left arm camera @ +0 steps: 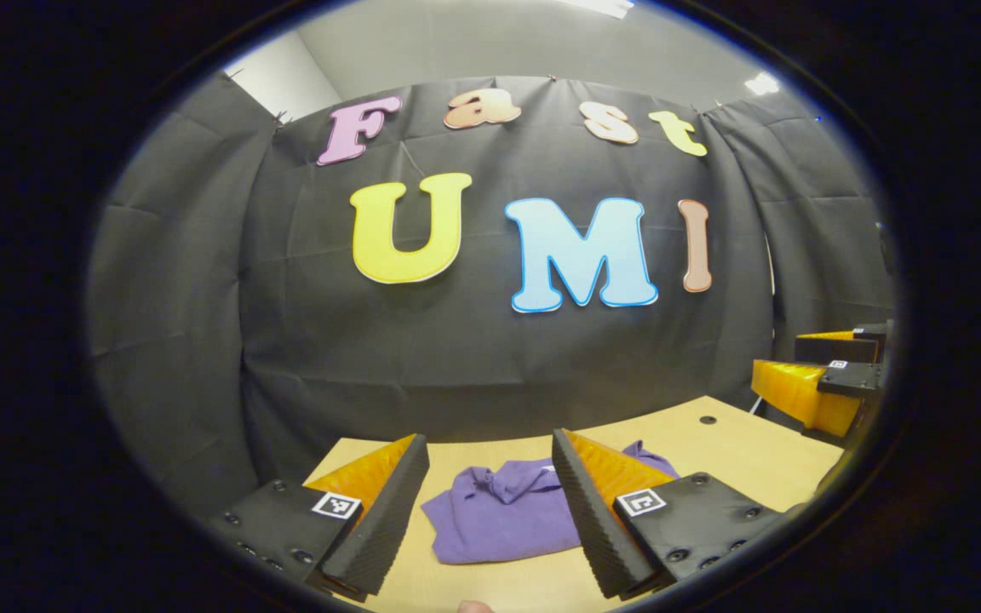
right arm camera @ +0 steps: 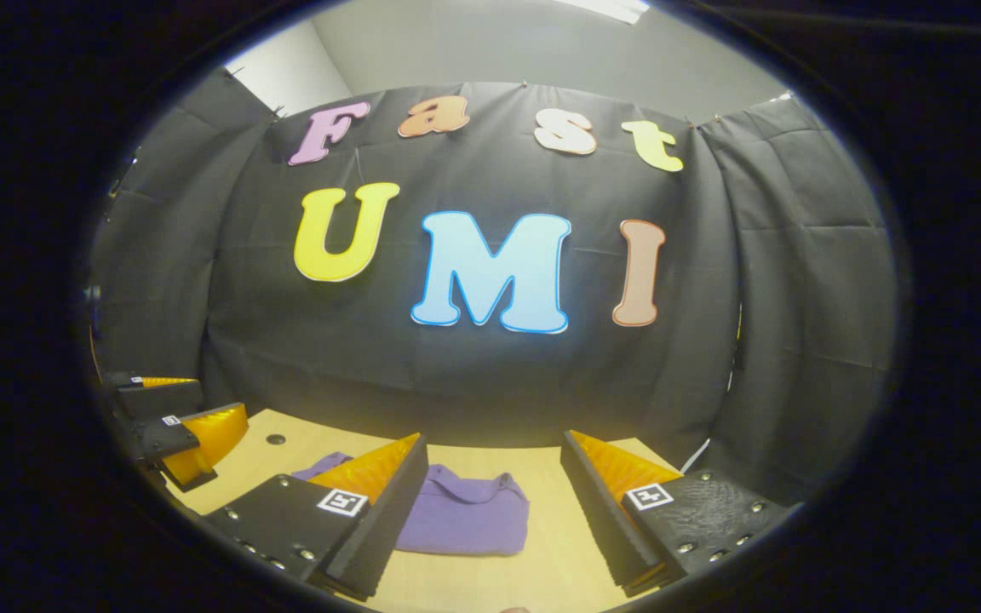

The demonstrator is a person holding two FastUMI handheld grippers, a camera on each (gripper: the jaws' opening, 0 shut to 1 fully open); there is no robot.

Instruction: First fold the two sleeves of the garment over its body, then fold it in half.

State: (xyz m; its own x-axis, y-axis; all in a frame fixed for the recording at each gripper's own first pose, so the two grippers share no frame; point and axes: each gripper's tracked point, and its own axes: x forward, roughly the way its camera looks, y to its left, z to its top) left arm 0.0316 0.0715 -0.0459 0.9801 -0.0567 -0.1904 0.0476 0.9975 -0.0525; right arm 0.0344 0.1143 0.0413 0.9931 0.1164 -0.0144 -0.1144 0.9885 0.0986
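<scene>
Left gripper view: the left gripper sits at the bottom centre of the frame, its 2 fingers spread wide with nothing between them. Beyond the gap, the purple garment lies bunched on the wooden table. The right gripper shows at the right edge, jaws apart and holding nothing. Right gripper view: the right gripper frames the garment at lower centre; the left gripper appears at lower left.

One garment (purple), one table, two grippers.
</scene>
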